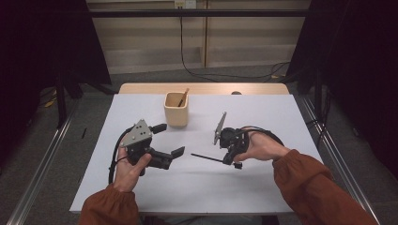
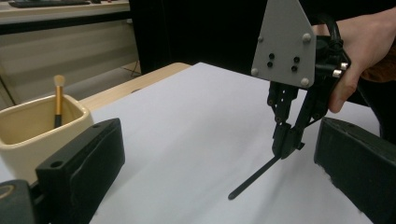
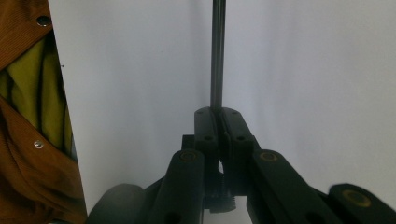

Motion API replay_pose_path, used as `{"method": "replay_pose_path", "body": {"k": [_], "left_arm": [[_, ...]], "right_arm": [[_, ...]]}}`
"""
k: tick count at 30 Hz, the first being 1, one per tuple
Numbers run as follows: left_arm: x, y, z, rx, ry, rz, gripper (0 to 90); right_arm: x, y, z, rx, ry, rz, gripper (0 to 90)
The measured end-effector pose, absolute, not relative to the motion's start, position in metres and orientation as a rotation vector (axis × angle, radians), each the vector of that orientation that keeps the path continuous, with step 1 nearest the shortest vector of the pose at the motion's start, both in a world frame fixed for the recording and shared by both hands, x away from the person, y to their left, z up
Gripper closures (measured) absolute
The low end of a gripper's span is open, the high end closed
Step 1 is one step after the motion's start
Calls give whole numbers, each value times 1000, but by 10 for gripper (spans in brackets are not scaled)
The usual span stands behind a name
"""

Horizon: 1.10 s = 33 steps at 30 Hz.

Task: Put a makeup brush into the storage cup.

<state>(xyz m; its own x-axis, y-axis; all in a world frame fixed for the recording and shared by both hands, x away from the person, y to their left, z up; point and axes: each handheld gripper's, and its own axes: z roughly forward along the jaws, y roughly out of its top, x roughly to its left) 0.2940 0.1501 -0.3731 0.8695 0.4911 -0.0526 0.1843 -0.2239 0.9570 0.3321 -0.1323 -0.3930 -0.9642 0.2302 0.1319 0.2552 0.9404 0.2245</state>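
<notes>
Clamped tight, my right gripper (image 1: 224,158) has its jaws pressed together on one end of a thin black stick (image 1: 207,158), which juts out from them toward the middle of the white table (image 1: 263,187). From the left gripper view the stick slopes down from those jaws until its free tip meets, or nearly meets, the tabletop (I cannot tell which). My left gripper (image 1: 170,139) is held above the table to the left, jaws standing well apart with nothing between them, aimed roughly across at the other hand.

Near the far edge stands a cream cup (image 1: 176,108), and a small brush (image 1: 182,98) with a pale tuft leans inside it, tuft upward.

I would judge the stick light and rigid, a slim handle of some sort, smooth enough to swivel or slide if gripped loosely. Held at its very end as it is now, it has a long lever beyond the jaws, so any knock on the tip could twist it. A hold nearer the middle would steady it, and squeezing across its narrow width should be plenty; it looks too slender to take hard bending.
</notes>
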Motion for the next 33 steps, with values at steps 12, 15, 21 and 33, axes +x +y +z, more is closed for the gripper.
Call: {"method": "replay_pose_path", "body": {"k": [12,15,21,33], "left_arm": [[299,120,-364,1861,386,282,24],[300,117,-366,1882,368,256,24],[306,113,-370,1933,390,240,23],[321,109,-375,2028,424,155,34]], "right_arm": [[332,-134,-392,-382,-2996,-371,862],[332,-133,-393,-378,-3002,-372,862],[332,-131,-392,-376,-3002,-374,862],[333,-130,-396,-359,-2999,-338,862]]}}
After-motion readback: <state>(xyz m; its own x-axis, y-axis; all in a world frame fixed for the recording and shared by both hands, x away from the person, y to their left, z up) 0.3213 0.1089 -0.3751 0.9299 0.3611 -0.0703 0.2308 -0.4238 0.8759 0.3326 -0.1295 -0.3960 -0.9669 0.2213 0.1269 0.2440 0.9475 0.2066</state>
